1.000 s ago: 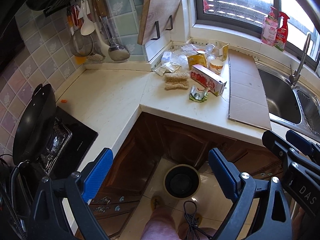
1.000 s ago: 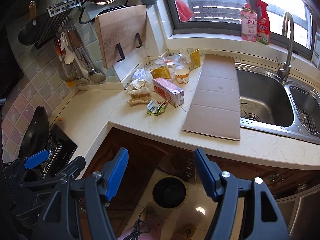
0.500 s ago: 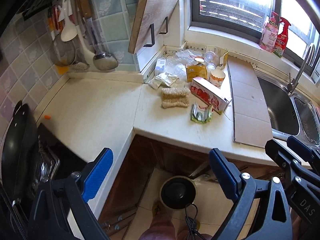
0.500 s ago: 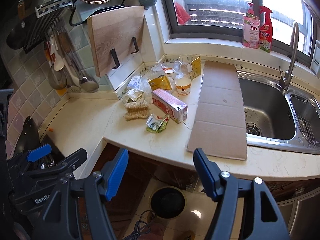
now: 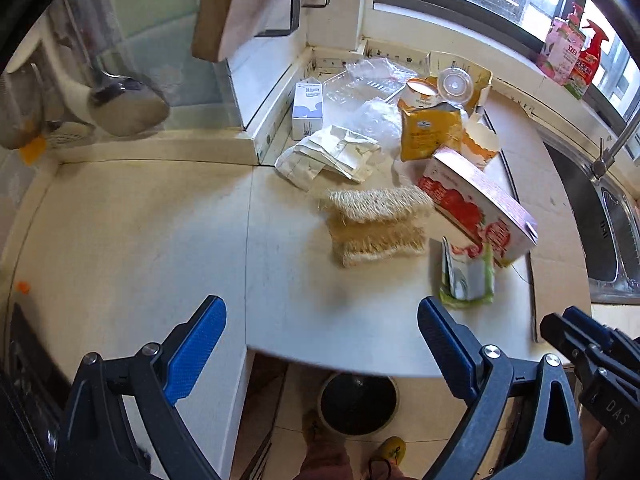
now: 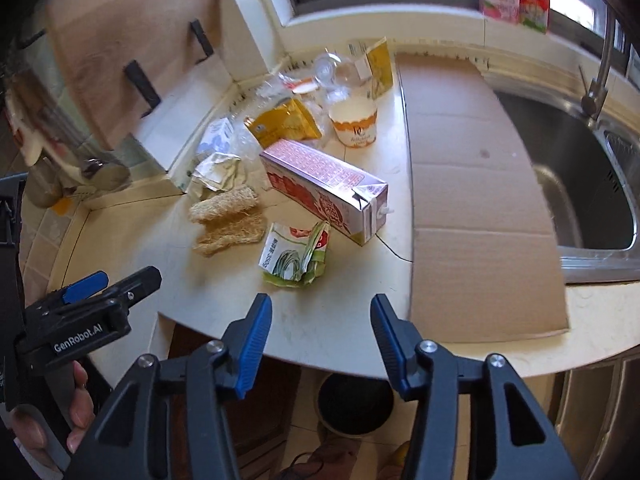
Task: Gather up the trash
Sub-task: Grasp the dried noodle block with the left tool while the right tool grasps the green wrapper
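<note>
Two blue-padded grippers are hovering over a cream kitchen counter (image 6: 340, 320) strewn with trash. The right gripper (image 6: 320, 340), jaws apart and just narrowing with nothing between them, is pointing at a crumpled green-and-white wrapper (image 6: 296, 258) lying near the counter's front edge. The left gripper (image 5: 320, 344), marked "GenRobot.AI", is standing wide apart, empty. Beyond the wrapper, a red-and-pink carton (image 6: 324, 192) is lying on its side; an orange-trimmed paper cup (image 6: 354, 122) is standing upright, contents unclear. Below, a round dark-lined bin (image 6: 354, 404) is sitting on the floor.
</note>
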Action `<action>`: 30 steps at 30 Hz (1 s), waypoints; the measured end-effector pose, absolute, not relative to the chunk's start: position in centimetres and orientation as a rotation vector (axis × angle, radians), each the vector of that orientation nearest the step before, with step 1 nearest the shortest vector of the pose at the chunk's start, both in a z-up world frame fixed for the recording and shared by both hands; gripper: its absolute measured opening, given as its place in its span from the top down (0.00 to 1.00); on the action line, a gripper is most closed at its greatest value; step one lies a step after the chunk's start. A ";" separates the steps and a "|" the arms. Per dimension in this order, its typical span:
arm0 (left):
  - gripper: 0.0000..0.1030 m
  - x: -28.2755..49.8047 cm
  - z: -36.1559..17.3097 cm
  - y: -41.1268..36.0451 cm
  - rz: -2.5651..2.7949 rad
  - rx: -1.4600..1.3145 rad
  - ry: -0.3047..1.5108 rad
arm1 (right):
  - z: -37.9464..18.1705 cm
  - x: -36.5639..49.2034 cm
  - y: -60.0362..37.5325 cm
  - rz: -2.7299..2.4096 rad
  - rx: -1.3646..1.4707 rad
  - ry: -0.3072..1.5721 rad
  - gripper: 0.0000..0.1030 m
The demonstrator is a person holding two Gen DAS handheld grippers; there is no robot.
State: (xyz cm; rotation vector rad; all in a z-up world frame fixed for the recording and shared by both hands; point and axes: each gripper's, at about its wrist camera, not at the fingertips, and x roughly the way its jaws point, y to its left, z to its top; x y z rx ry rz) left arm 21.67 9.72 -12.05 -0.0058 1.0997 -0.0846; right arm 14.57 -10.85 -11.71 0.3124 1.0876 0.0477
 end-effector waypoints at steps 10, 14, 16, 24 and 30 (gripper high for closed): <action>0.07 30.0 -15.7 10.4 -0.240 -0.153 1.146 | -16.9 19.4 -9.6 0.031 0.431 1.160 0.62; 0.07 32.4 -17.3 10.1 -0.257 -0.192 1.168 | -17.7 20.2 -9.2 0.014 0.427 1.161 0.76; 0.07 33.2 -18.2 10.0 -0.271 -0.218 1.187 | -17.9 20.4 -8.9 0.015 0.410 1.159 0.85; 0.31 33.4 -19.6 9.4 -0.340 -0.307 1.200 | -17.5 19.1 -8.5 0.049 0.416 1.139 0.94; 0.55 30.8 -18.3 8.5 -0.302 -0.253 1.142 | -16.1 17.1 -8.2 0.084 0.376 1.117 0.94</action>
